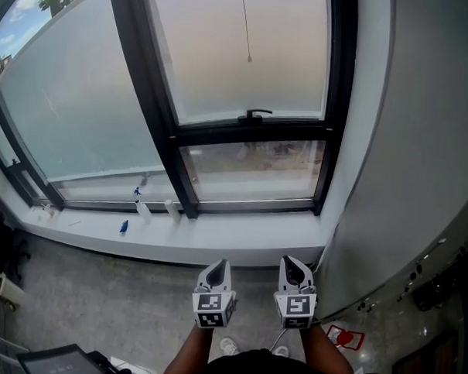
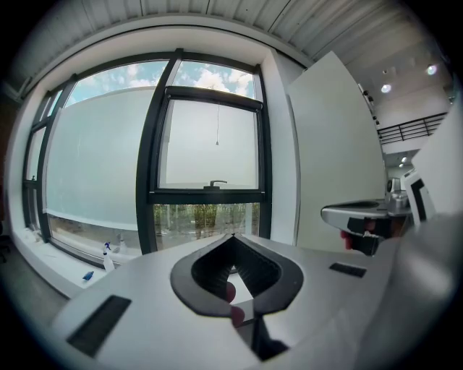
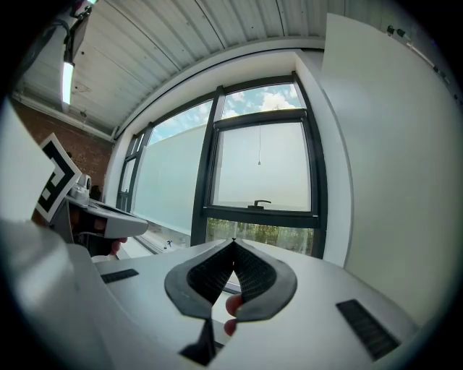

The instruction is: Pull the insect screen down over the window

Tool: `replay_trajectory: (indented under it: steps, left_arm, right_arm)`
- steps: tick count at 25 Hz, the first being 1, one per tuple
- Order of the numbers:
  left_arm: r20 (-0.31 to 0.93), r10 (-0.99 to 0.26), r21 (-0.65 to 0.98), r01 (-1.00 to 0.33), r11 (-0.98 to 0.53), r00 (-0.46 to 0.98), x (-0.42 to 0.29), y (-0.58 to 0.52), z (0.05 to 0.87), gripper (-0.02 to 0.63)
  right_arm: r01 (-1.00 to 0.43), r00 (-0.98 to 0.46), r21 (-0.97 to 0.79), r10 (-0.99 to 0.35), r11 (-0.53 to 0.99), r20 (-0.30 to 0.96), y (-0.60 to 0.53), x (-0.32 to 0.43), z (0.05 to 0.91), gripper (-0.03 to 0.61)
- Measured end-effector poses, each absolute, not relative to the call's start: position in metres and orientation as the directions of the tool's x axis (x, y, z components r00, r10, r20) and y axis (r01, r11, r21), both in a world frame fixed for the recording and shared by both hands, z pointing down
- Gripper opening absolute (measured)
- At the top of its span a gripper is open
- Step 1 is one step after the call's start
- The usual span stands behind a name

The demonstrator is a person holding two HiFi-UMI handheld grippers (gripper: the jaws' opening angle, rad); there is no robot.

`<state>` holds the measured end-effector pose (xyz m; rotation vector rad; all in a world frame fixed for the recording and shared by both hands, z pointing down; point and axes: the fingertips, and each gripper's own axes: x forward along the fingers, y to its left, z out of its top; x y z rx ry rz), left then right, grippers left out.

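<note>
Daylight comes through a tall black-framed window (image 1: 252, 133) beside a white wall. A pale, milky sheet (image 1: 286, 61) fills its upper pane down to the crossbar with the small black handle (image 1: 258, 113). Whether that sheet is the insect screen or frosted glass, I cannot tell. The lower pane is clear, with greenery showing through. A thin pull cord (image 1: 246, 24) hangs down the middle of the upper pane, its bead well above the handle. Below the window, short of its white sill (image 1: 239, 238), the left gripper (image 1: 219, 265) and right gripper (image 1: 289, 262) sit side by side — each with jaws pressed together on nothing.
</note>
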<state>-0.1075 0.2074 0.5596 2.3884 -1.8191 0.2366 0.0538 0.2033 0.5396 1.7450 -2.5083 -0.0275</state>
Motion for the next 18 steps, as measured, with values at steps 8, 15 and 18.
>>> replay_trajectory:
  steps: [8, 15, 18]
  left_arm:
    - [0.203, -0.954, -0.001, -0.974, -0.227, 0.222, -0.087, 0.217, 0.554, 0.003]
    - [0.174, -0.96, -0.004, -0.975, -0.222, 0.218, -0.044, 0.225, 0.556, 0.003]
    - [0.185, -0.959, -0.006, -0.976, -0.22, 0.215, -0.036, 0.227, 0.559, 0.003]
  right_arm:
    - [-0.942, -0.33, 0.039, -0.941, 0.333, 0.069, 0.207, 0.073, 0.521, 0.003]
    - [-0.941, -0.336, 0.015, -0.938, 0.338, 0.082, 0.21, 0.108, 0.531, 0.003]
    - [-0.934, -0.346, 0.061, -0.934, 0.352, 0.09, 0.21, 0.116, 0.541, 0.003]
